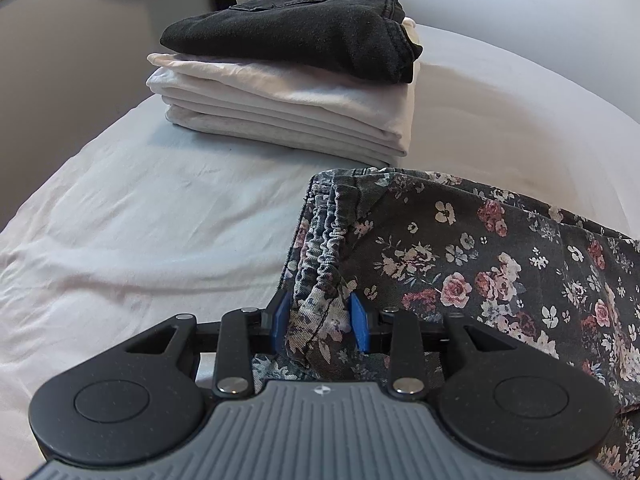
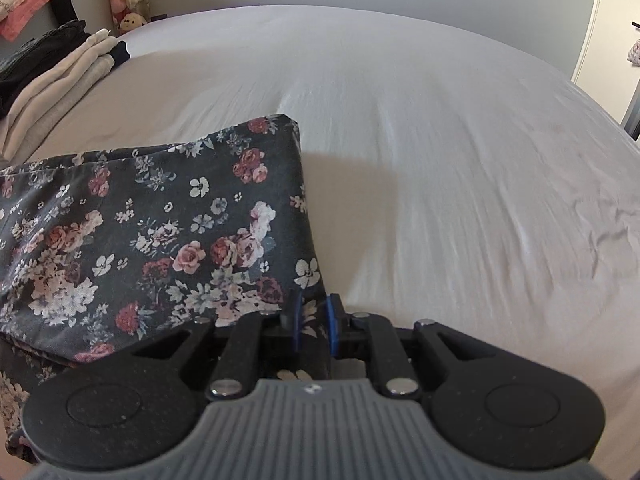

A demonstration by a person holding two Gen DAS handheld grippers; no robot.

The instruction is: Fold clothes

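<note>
Showing folded stack [image 1: 288, 80] close, left view

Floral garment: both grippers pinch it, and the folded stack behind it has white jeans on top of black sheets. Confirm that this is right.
Not quite: the colours are swapped. In the left wrist view the stack has black jeans on top of white sheets. The rest holds: the left gripper and right gripper each pinch the floral garment.
</note>
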